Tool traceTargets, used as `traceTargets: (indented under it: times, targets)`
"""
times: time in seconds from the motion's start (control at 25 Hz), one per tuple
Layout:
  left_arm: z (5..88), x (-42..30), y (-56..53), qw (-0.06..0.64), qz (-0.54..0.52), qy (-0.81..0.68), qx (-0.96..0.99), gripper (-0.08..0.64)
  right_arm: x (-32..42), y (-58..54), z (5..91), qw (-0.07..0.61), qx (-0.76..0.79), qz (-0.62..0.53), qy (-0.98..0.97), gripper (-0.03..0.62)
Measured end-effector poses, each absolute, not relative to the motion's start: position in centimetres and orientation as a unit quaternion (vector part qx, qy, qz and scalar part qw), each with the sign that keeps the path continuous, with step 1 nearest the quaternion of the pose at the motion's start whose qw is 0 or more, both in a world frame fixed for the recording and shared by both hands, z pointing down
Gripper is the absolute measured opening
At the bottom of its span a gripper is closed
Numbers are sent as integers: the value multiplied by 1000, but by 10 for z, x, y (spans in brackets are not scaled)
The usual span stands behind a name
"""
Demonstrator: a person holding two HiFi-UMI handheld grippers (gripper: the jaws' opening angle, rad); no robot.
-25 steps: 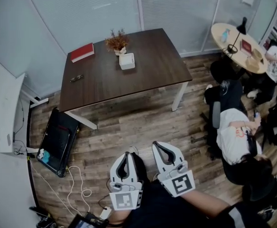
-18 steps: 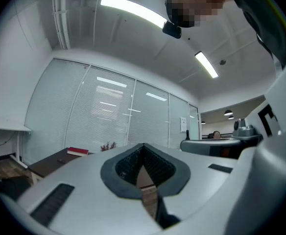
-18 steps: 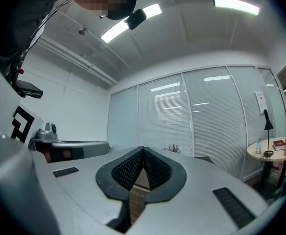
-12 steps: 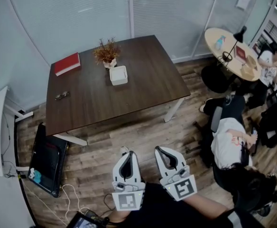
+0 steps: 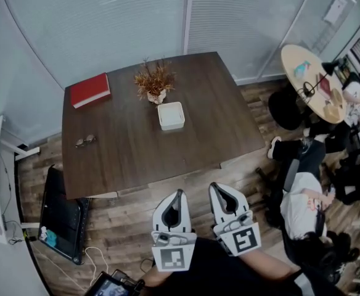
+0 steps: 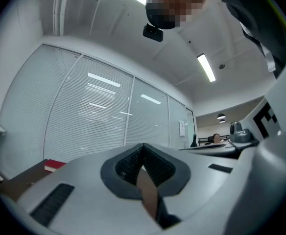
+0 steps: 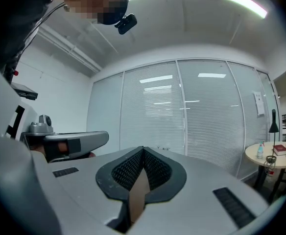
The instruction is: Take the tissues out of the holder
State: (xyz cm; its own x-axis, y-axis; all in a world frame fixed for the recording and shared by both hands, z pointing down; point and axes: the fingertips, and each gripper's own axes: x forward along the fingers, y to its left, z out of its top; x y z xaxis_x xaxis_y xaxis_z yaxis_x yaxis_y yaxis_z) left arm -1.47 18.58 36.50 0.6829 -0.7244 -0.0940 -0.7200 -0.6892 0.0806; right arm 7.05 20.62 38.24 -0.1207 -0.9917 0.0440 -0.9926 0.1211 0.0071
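A white rectangular tissue holder point(image 5: 171, 116) stands near the middle of the dark wooden table point(image 5: 124, 159), just in front of a small pot of dried flowers point(image 5: 154, 82). Both grippers are held low and close to the person's body, short of the table's near edge. In the head view my left gripper point(image 5: 179, 192) and right gripper point(image 5: 216, 185) sit side by side, each with its jaws together and nothing between them. In the left gripper view the left gripper point(image 6: 143, 145) points up at the glass wall. The right gripper point(image 7: 143, 149) does the same in its own view.
A red book point(image 5: 90, 90) and a pair of glasses point(image 5: 85, 141) lie on the table's left part. A black case point(image 5: 61, 216) lies on the floor at the left. To the right are a seated person point(image 5: 303, 196) and a round table point(image 5: 315, 79). Glass walls stand behind.
The table and tissue holder have come nearer in the head view, and both grippers now sit close to its near edge. Both stay shut and empty.
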Motion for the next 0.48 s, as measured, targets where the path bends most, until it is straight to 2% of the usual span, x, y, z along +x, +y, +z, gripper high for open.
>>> traceTargets:
  times: [0.48]
  targets:
    - [371, -51, 59, -8, -25, -403, 915, -2, 51, 79, 384, 8, 666, -7, -746, 6]
